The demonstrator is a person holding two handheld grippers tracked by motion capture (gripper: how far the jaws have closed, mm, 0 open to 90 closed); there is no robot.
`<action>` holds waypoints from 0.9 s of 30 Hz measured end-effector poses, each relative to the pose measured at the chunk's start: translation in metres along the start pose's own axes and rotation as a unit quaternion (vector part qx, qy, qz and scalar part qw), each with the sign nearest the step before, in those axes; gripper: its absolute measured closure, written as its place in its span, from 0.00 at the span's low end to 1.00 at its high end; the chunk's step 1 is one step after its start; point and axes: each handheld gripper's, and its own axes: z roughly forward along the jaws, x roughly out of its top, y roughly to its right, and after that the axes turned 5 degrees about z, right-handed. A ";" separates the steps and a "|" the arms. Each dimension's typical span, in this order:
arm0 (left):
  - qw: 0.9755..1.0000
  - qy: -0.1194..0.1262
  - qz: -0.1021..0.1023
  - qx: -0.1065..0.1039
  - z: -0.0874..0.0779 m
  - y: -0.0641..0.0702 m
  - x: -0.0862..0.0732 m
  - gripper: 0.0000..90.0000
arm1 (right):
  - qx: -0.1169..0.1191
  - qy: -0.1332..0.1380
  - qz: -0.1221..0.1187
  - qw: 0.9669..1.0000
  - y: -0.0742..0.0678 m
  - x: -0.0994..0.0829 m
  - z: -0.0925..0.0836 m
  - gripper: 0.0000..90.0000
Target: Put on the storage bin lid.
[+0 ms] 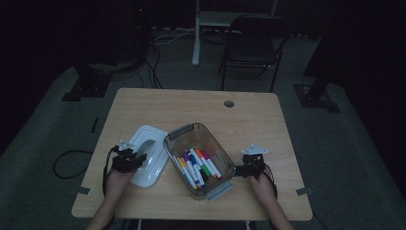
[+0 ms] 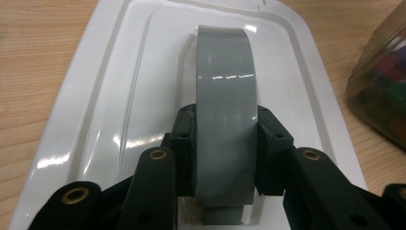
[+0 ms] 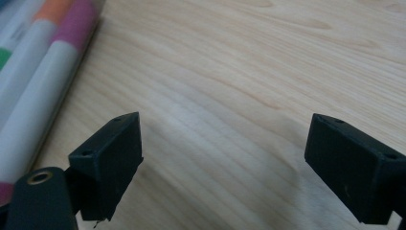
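Observation:
A white plastic lid [image 1: 149, 163] lies flat on the wooden table, left of a clear box [image 1: 178, 132]. My left gripper [image 1: 135, 160] is shut on the lid's grey arched handle [image 2: 225, 91], with one black pad on each side of it [image 2: 225, 143]. The lid's white top [image 2: 115, 100] spreads out around the handle. The box holds several coloured markers [image 1: 198, 167]. My right gripper [image 1: 238, 171] sits just right of the box, low over the table. Its jaws stand wide open [image 3: 225, 163] with bare wood between them. Markers [image 3: 43, 81] show through the box wall at its left.
The clear box [image 2: 383, 96] stands close to the lid's right edge. It has grey latches at its far end [image 1: 182, 130] and near end [image 1: 220, 189]. A cable hole [image 1: 229, 103] marks the table's far side. A folding chair [image 1: 253, 43] stands on the floor beyond.

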 end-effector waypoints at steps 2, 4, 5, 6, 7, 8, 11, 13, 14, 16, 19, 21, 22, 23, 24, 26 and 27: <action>1.000 0.002 -0.008 -0.002 -0.004 -0.003 0.000 0.75 | 0.012 0.001 0.000 1.000 -0.001 0.000 0.000 0.14; 1.000 0.007 -0.020 -0.010 -0.009 -0.007 0.000 0.76 | 0.023 0.005 0.001 1.000 -0.002 0.000 -0.001 0.14; 1.000 0.012 -0.022 -0.010 -0.011 -0.009 0.000 0.75 | 0.029 0.008 0.000 1.000 -0.002 0.000 -0.001 0.14; 1.000 0.012 -0.022 -0.010 -0.011 -0.009 0.000 0.76 | 0.029 0.008 0.000 1.000 -0.002 0.000 -0.001 0.14; 1.000 0.014 -0.023 -0.006 -0.017 -0.011 0.001 0.76 | 0.033 0.008 -0.001 0.999 -0.004 0.000 -0.001 0.14; 1.000 0.016 -0.023 -0.003 -0.021 -0.013 0.001 0.76 | 0.042 0.013 -0.007 0.999 -0.006 0.000 -0.002 0.14; 0.999 0.024 -0.025 0.000 -0.031 -0.015 0.002 0.76 | 0.060 0.011 -0.018 0.998 -0.010 0.000 -0.002 0.14; 0.999 0.026 -0.023 0.002 -0.037 -0.016 0.002 0.76 | 0.072 0.009 -0.025 0.997 -0.012 -0.001 -0.001 0.14; 0.999 0.026 -0.020 0.004 -0.041 -0.016 0.002 0.76 | 0.080 0.009 -0.028 0.996 -0.013 -0.001 -0.001 0.14; 0.999 0.029 -0.022 0.003 -0.046 -0.017 0.002 0.76 | 0.093 0.009 -0.035 0.995 -0.015 -0.001 0.000 0.14; 0.999 0.030 -0.021 -0.002 -0.054 -0.018 0.001 0.76 | 0.094 0.008 -0.035 0.995 -0.015 -0.001 0.000 0.14; 0.999 0.030 -0.020 -0.003 -0.059 -0.018 0.000 0.76 | 0.095 0.009 -0.038 0.995 -0.016 -0.002 -0.001 0.14; 0.999 0.032 -0.022 -0.003 -0.061 -0.018 0.000 0.76 | 0.097 0.009 -0.041 0.994 -0.016 -0.002 -0.001 0.14; 0.999 0.033 -0.024 -0.005 -0.065 -0.019 -0.001 0.76 | 0.100 0.008 -0.041 0.994 -0.017 -0.002 -0.001 0.14; 0.999 0.035 -0.023 -0.004 -0.069 -0.019 -0.001 0.76 | 0.102 0.007 -0.042 0.994 -0.017 -0.002 -0.001 0.14; 0.999 0.039 -0.026 -0.007 -0.076 -0.020 0.000 0.76 | 0.107 0.007 -0.049 0.993 -0.019 -0.002 -0.001 0.14; 0.999 0.041 -0.027 -0.007 -0.078 -0.020 0.000 0.76 | 0.111 0.006 -0.051 0.993 -0.020 -0.002 -0.001 0.14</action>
